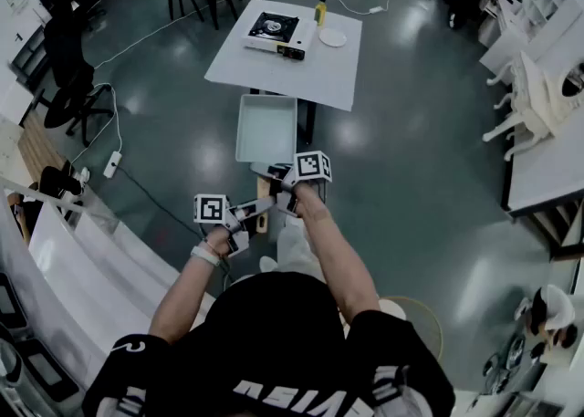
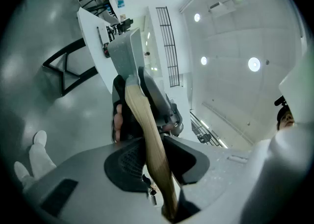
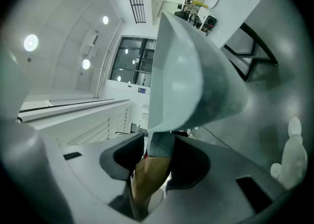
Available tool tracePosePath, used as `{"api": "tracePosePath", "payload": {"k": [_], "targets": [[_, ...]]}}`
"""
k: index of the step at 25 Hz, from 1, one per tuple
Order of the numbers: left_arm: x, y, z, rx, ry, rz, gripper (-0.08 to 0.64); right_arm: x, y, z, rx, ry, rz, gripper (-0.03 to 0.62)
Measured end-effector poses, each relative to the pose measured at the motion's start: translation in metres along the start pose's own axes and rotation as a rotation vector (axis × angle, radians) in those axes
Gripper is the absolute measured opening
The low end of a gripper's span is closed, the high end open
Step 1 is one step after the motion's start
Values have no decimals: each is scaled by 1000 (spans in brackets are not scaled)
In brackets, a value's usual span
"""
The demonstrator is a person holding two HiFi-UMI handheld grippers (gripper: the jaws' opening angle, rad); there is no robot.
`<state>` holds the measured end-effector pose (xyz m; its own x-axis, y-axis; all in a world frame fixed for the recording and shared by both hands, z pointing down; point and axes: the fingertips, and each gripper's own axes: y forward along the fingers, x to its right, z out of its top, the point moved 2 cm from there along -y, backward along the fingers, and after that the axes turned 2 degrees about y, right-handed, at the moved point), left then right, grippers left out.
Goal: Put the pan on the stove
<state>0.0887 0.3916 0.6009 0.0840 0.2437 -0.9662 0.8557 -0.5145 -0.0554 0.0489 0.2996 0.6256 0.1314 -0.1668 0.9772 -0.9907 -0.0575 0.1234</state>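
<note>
In the head view a pale square pan point(image 1: 266, 128) with a wooden handle point(image 1: 264, 194) hangs in the air in front of me, over the floor. Both grippers hold that handle: the left gripper point(image 1: 245, 220) nearer its end, the right gripper point(image 1: 281, 183) closer to the pan. The left gripper view shows the left gripper point(image 2: 154, 157) shut on the handle point(image 2: 146, 135), with the pan point(image 2: 125, 54) beyond. In the right gripper view the right gripper point(image 3: 157, 157) is shut on the handle point(image 3: 149, 176) just below the pan point(image 3: 186, 76). The portable stove point(image 1: 276, 34) sits on a white table point(image 1: 333, 78) ahead.
A yellow bottle point(image 1: 320, 10) and a white plate point(image 1: 333, 37) stand next to the stove. A power strip point(image 1: 112, 164) with its cable lies on the floor at left, near an office chair point(image 1: 68, 68). White tables point(image 1: 547, 160) line the right side, and a round stool point(image 1: 415, 319) is beside me.
</note>
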Motion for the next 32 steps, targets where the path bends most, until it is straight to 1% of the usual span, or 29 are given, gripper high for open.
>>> {"api": "tracePosePath", "payload": {"k": [4, 9, 11, 13, 16, 21, 29, 32], "targets": [[-3, 0, 3, -6, 26, -7, 95, 2, 1, 1, -3, -10, -4, 132], [-5, 1, 7, -3, -8, -12, 95, 4, 4, 6, -4, -13, -16, 133], [-8, 3, 12, -5, -7, -6, 95, 7, 5, 12, -4, -18, -22, 133], [-11, 7, 20, -9, 0, -8, 95, 10, 6, 21, -3, -18, -23, 134], [-13, 15, 32, -8, -9, -30, 95, 13, 9, 35, -1, -10, -20, 135], [-23, 23, 59, -14, -12, -14, 95, 16, 18, 62, -1, -3, -17, 135], [-39, 40, 110, -16, -27, -22, 95, 28, 35, 115, 4, 6, -6, 135], [-44, 46, 126, -14, -24, -16, 95, 31, 38, 133, -2, -3, -25, 135]]}}
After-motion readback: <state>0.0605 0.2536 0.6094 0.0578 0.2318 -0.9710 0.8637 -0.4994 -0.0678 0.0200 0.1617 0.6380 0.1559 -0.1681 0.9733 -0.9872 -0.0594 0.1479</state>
